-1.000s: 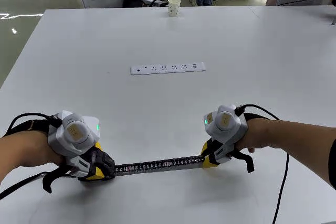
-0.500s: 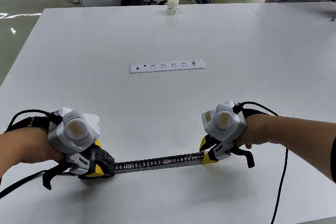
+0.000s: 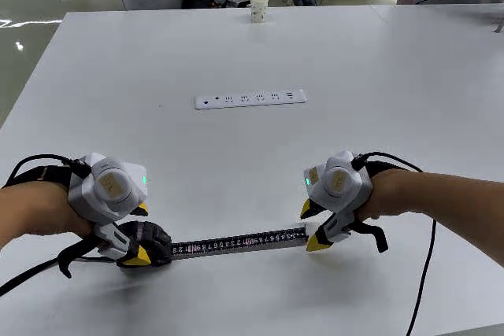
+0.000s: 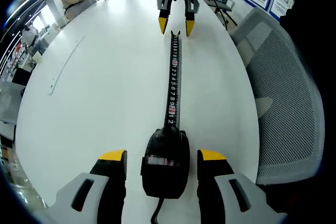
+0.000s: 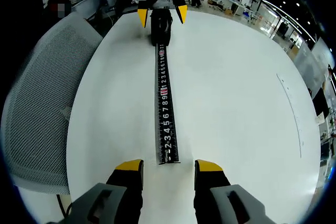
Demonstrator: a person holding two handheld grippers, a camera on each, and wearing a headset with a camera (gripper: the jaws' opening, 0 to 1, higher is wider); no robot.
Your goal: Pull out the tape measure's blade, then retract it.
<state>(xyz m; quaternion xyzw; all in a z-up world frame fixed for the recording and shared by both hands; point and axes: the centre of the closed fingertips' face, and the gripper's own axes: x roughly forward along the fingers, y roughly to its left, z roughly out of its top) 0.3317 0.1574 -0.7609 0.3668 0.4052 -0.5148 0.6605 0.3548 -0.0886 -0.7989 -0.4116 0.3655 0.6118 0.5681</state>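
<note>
Right gripper (image 5: 169, 166) is opening up: in the head view its yellow tips are spreading wider than a second ago, when they were sitting close on the blade end. The jaws are standing apart now, holding nothing. The hook end of the blade (image 5: 165, 108) is lying flat on the table (image 3: 315, 60), bottom centre of the right gripper view, just ahead of the gap between the tips and touching neither.

Left gripper (image 4: 162, 156) is also spread. The tape measure case (image 4: 165, 158) is sitting between the jaws at lower centre of the left gripper view, with a visible gap on each side. You're straddling it, not clamping it.

The blade is running straight across the lower part of the head view, from the case at lower left to the right gripper. About the same stretch is showing as a second ago, so it isn't pulling back in on release.

My read: pull-out is done and retract is still pending. Something is holding the blade out, either a lock or friction on the table; can't tell which. You're probably going to need to re-grip the case before feeding the blade home.
</note>
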